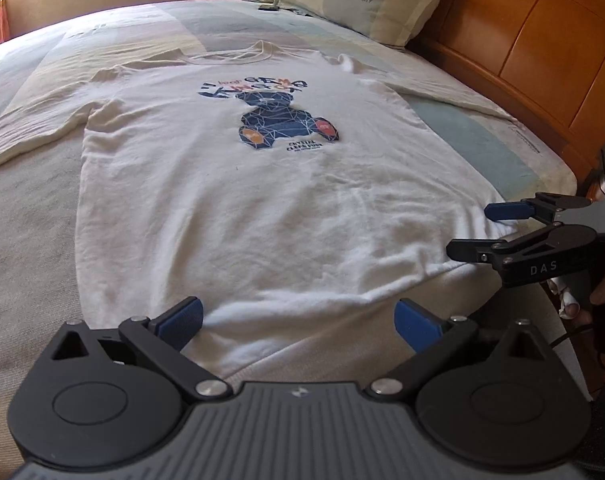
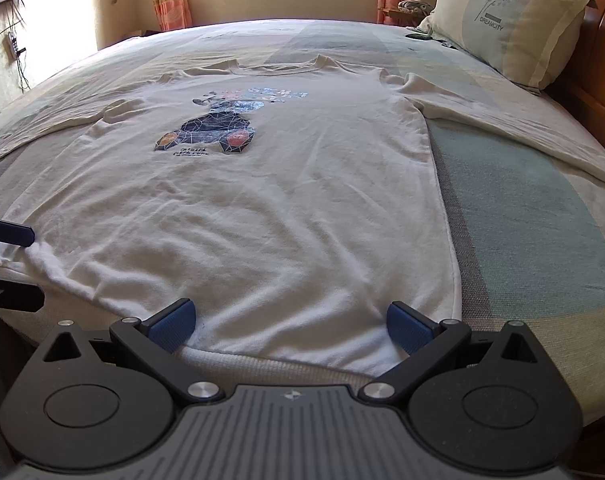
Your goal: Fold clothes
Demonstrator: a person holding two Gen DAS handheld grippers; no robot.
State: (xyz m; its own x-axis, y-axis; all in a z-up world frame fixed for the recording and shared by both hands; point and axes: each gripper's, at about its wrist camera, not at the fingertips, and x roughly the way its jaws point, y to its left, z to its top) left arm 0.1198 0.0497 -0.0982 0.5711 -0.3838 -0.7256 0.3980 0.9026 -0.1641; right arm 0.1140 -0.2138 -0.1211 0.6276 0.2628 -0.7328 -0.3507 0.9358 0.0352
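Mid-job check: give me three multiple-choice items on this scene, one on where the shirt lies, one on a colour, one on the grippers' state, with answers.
1. Where does the white shirt lie?
A. flat on the bed
B. over the headboard
C. on the floor

2. What colour are the gripper pads?
A. red
B. blue
C. green

3. How do the left gripper and right gripper stand?
A. both shut on the hem
B. one open, one shut
C. both open

Answers: 1 A, it is spread print-up on the bed. 2 B, blue pads show on the fingers in both views. 3 C, each pair of fingers is wide apart at the hem.
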